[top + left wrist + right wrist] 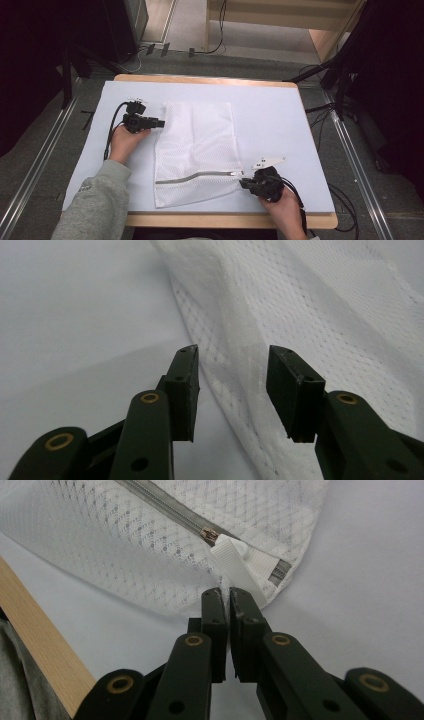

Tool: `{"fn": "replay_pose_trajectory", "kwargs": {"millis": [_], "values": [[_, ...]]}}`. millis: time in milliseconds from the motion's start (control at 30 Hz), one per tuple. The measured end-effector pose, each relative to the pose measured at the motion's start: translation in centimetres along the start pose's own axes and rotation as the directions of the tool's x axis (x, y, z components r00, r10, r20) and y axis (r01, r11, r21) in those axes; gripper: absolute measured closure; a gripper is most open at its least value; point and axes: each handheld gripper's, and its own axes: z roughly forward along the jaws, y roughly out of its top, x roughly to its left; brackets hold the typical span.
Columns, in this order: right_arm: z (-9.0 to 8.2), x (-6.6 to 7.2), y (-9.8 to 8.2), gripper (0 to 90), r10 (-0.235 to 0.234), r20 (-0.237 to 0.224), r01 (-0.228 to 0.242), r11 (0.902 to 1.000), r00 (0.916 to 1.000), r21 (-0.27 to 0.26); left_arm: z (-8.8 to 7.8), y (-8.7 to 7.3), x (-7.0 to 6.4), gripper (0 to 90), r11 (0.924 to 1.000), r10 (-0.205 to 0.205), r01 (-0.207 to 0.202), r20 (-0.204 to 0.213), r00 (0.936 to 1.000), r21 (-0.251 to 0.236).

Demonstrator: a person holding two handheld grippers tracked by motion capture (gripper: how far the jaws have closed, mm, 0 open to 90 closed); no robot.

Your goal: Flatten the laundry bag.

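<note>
A white mesh laundry bag (195,150) lies flat on the pale blue table cover (280,115), its grey zipper (197,176) running across the near end. My left gripper (161,123) is at the bag's upper left corner. In the left gripper view the bag's raised edge (235,325) sits between the parted jaws of the left gripper (232,385), and the pads do not press on it. My right gripper (242,183) is at the near right corner. Seen in the right gripper view, the right gripper (228,597) is shut on the bag's hem just below the white zipper pull (235,565).
The table's wooden front edge (225,220) runs close behind my right hand and appears again as a wooden strip (40,630). A grey sleeve (95,205) comes in at the lower left. Cables (320,110) and stands surround the table on the floor.
</note>
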Motion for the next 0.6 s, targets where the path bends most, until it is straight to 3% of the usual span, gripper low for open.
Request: {"fn": "replay_pose_trajectory", "kwargs": {"millis": [167, 300, 367, 467, 600], "values": [[0.2, 0.0, -0.2, 87.3, 0.018, -0.006, -0.018, 0.9998, 0.9998, 0.001, 0.9, 0.2, -0.5, 60.8, 0.9997, 0.020, -0.020, -0.008, 0.9998, 0.015], [0.6, 0.1, -0.2, 87.3, 0.018, -0.012, -0.018, 0.9997, 0.9998, 0.016, 1.2, 0.4, -0.2, 79.2, 0.9997, -0.011, 0.011, 0.007, 0.9999, 0.021], [0.7, 0.2, -0.2, 87.4, 0.015, -0.013, -0.015, 0.9997, 0.9998, 0.017, 1.1, 0.5, 0.1, 89.5, 0.9995, -0.012, 0.013, -0.015, 0.9998, 0.027], [0.6, 0.1, -0.2, 87.7, 0.016, -0.015, -0.016, 0.9997, 0.9998, 0.018, 0.4, 0.7, 1.1, 90.0, 0.9980, -0.062, 0.062, -0.005, 0.9981, -0.008], [0.5, 0.3, -0.3, 87.7, 0.016, -0.021, -0.016, 0.9997, 0.9996, 0.020, -0.3, 0.5, 2.4, 90.0, 0.9941, -0.104, 0.103, -0.023, 0.9943, -0.034]]}}
